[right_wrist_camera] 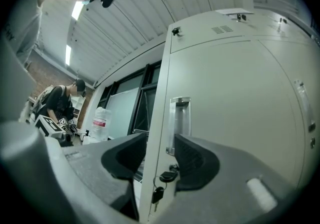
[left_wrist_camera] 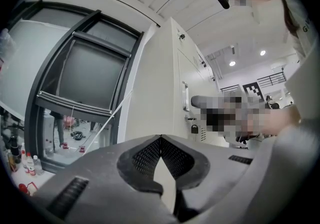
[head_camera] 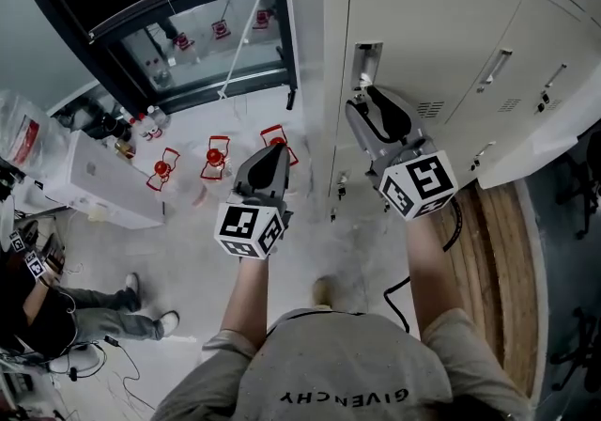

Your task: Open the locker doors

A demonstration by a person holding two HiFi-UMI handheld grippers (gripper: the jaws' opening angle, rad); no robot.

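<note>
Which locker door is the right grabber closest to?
The end door beside the window, leftmost in the row. Its handle sits just ahead of the open right gripper, keys dangling below; the other doors lie further right.

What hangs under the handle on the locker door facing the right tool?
A key sits in the door just below the handle, with a second key dangling from its ring. The keyhole itself is covered by the key head.
</note>
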